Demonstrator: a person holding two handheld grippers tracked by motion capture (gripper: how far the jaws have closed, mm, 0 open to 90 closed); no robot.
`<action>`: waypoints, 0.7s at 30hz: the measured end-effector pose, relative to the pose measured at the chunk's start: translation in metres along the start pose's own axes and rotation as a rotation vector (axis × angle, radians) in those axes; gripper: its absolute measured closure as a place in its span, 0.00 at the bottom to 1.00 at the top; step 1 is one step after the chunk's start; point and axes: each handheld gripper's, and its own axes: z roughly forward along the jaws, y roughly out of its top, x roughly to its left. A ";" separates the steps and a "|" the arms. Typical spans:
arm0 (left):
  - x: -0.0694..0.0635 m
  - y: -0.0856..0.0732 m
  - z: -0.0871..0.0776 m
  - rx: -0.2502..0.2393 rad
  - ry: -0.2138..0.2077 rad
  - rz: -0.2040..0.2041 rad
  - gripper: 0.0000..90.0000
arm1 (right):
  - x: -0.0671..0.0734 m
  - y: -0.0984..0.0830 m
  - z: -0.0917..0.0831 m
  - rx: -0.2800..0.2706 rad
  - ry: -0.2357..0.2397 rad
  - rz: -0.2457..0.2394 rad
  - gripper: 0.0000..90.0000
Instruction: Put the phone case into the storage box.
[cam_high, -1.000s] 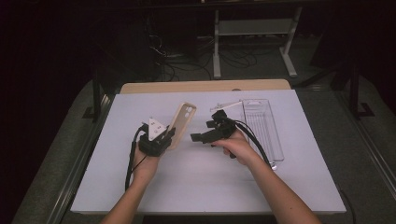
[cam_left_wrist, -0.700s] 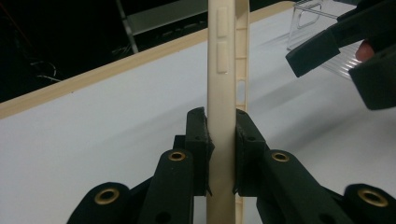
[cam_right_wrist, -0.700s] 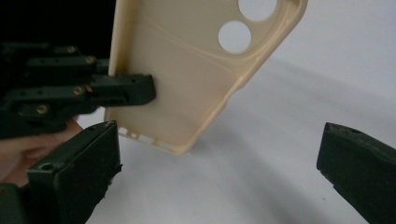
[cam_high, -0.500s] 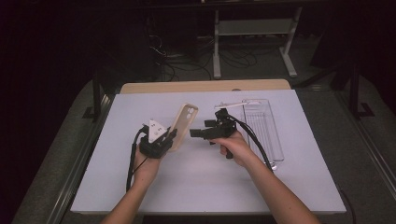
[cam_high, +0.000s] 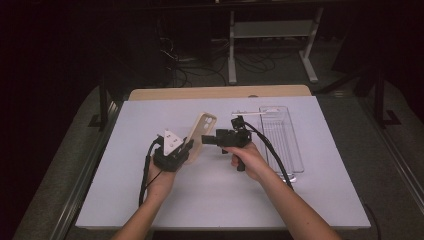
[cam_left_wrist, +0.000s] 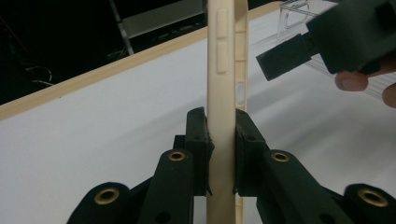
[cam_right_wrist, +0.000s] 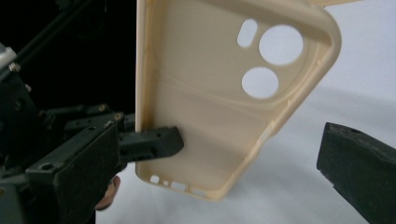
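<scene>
Standing clamped in left hand-held gripper (cam_left_wrist: 219, 158): phone case (cam_left_wrist: 226, 70)

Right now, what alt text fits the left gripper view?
The left gripper clamps a beige phone case edge-on, held upright over a white table. The right gripper approaches from the upper right.

Phone case (cam_high: 202, 135) between left claw (cam_high: 186, 149) and right claw (cam_high: 207, 140), tray (cam_high: 285, 145) right.
</scene>
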 end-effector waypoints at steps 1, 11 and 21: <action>-0.001 0.000 0.000 -0.001 -0.001 0.001 0.88 | -0.001 0.000 0.000 -0.014 0.001 -0.005 0.00; -0.008 0.001 0.002 -0.005 -0.018 0.001 0.88 | -0.002 -0.001 0.002 -0.043 0.016 0.051 0.00; -0.018 0.003 0.003 -0.021 -0.046 -0.016 0.88 | -0.001 -0.003 0.004 -0.057 0.013 0.084 0.00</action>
